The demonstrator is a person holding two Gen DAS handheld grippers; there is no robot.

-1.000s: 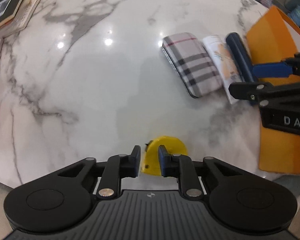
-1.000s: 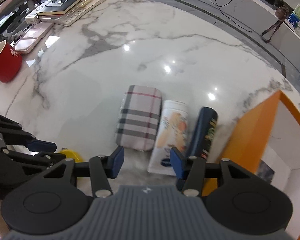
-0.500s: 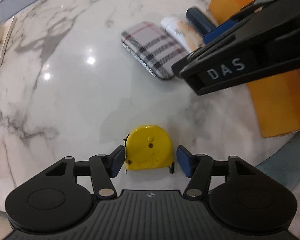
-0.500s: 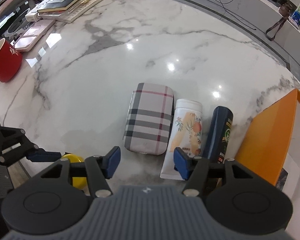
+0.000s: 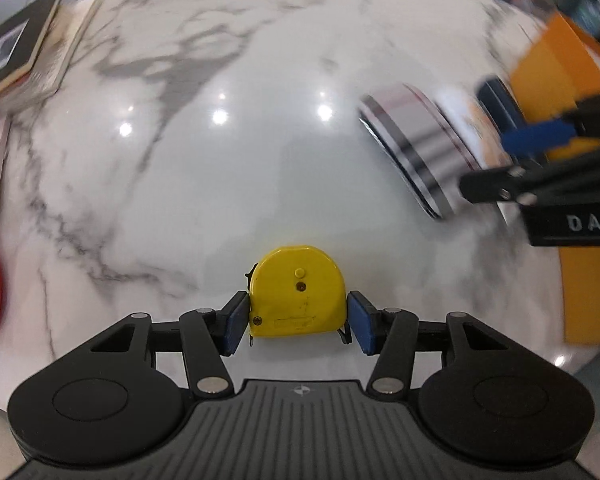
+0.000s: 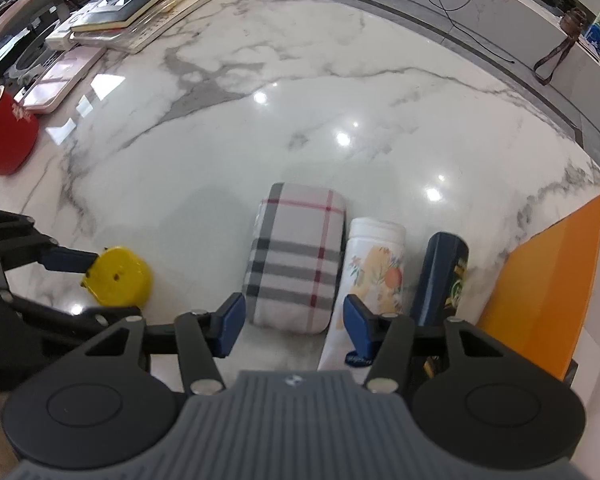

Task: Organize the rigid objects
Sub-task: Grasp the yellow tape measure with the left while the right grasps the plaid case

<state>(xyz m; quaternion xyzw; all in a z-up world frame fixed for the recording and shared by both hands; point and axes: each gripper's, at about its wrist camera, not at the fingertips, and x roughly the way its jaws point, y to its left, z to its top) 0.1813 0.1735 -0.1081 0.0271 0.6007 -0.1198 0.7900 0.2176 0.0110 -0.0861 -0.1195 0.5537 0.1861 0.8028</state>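
Observation:
A yellow tape measure (image 5: 296, 292) lies on the marble table (image 5: 228, 168) between the blue pads of my left gripper (image 5: 298, 320); the pads sit right at its sides. It also shows in the right wrist view (image 6: 118, 276). My right gripper (image 6: 290, 322) is open and empty, just before the near end of a plaid case (image 6: 298, 256). A white tube (image 6: 370, 264) and a dark blue bottle (image 6: 444, 276) lie in a row to the right of the case.
An orange box (image 6: 552, 280) stands at the right. A red mug (image 6: 4, 136), a pink tablet (image 6: 60, 80) and stacked books (image 6: 140, 8) are at the far left. The table's near edge is just behind the tape measure.
My left gripper went from shut on the upright tape measure to open around it lying flat, and now its pads have closed in to its sides. My right gripper backed off slightly.

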